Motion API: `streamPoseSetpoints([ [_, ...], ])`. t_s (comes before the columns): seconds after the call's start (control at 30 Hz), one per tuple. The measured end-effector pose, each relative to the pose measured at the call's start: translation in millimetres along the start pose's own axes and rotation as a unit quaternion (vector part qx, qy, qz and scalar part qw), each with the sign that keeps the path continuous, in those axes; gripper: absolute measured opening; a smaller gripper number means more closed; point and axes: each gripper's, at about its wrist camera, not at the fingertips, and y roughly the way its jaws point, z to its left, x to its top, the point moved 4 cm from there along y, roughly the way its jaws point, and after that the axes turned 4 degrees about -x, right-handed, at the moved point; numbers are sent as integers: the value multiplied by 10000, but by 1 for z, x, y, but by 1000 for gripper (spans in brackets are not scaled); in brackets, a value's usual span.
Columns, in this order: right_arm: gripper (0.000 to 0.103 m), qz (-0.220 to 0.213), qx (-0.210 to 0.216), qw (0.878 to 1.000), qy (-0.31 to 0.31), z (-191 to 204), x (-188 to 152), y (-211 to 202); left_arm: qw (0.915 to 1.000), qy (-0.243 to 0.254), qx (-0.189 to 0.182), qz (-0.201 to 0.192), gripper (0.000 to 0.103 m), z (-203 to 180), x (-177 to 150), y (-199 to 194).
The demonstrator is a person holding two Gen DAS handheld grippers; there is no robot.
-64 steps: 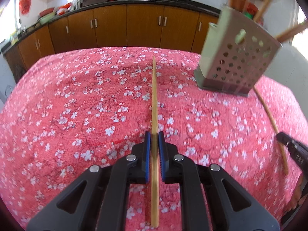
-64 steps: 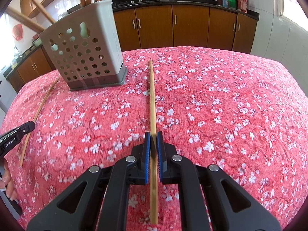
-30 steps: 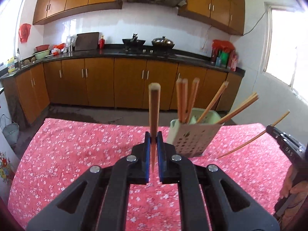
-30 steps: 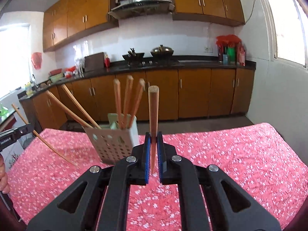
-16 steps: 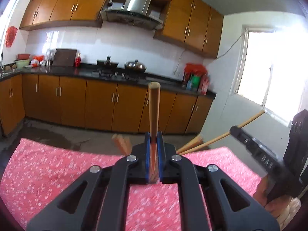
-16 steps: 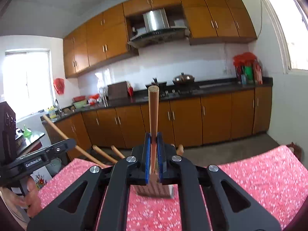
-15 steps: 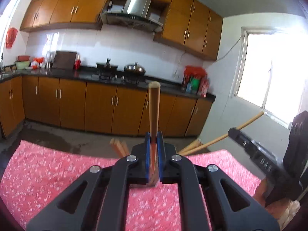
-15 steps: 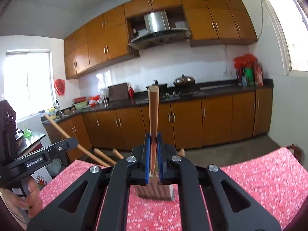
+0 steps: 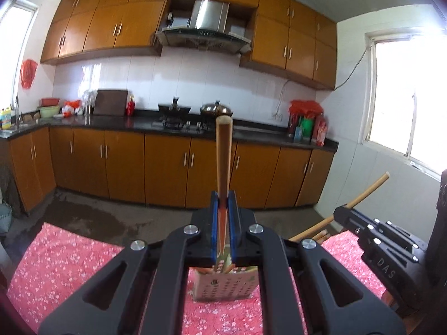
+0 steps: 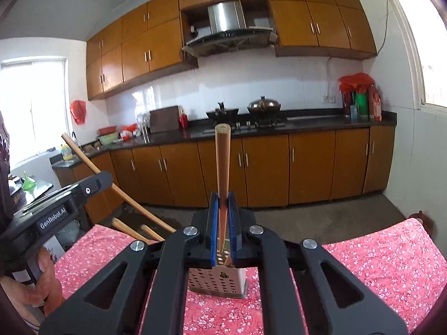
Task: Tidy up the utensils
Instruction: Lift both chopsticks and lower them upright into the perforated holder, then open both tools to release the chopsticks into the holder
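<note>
My left gripper (image 9: 223, 203) is shut on a wooden chopstick (image 9: 223, 156) held upright, its lower tip over the perforated utensil holder (image 9: 223, 286) on the red floral tablecloth (image 9: 69, 262). My right gripper (image 10: 223, 203) is shut on a second chopstick (image 10: 222, 162), also upright, its tip at the top of the same holder (image 10: 218, 283). The right gripper with its chopstick (image 9: 366, 194) shows at the right of the left wrist view; the left gripper with its chopstick (image 10: 83, 162) shows at the left of the right wrist view. Other chopsticks (image 10: 125, 227) lean out of the holder.
Brown kitchen cabinets (image 9: 125, 164) and a dark counter with a stove and pots (image 10: 262, 104) stand behind the table. A window (image 9: 405, 92) is on the right wall. A hand (image 10: 30, 282) grips the left tool's handle.
Both grippers lifted their chopsticks off the cloth, tilted them upright and carried them over the holder. In the last half second both have sunk a little toward it.
</note>
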Motion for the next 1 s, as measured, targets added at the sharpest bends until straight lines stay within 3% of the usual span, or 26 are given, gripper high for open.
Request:
streamPoseSetpoints([
  [0.27, 8, 153, -84, 9998, -45, 4, -7, 11, 9998, -120, -10, 170, 11, 15, -15, 14],
  [0.4, 16, 115, -107, 9999, -10, 3, -5, 7, 9998, -173, -19, 53, 25, 19, -12, 4],
  [0.47, 28, 19, -129, 9999, 34, 0, -2, 0, 9997, -225, -15, -33, 30, 23, -9, -4],
  [0.6, 40, -278, -222, 9994, -8, 0, 4, -23, 9995, -259, 34, -165, 48, 32, -8, -25],
  [0.83, 93, -577, -397, 9975, -126, 5, -19, -62, 9984, 51, 433, -351, 90, 45, -37, -77],
  [0.9, 98, -588, -517, 9968, -169, 6, -31, -68, 9976, 213, 543, -379, 98, 46, -51, -90],
  [1.0, 101, -592, -713, 9955, -197, 7, -48, -77, 9958, 436, 717, -364, 99, 46, -72, -104],
])
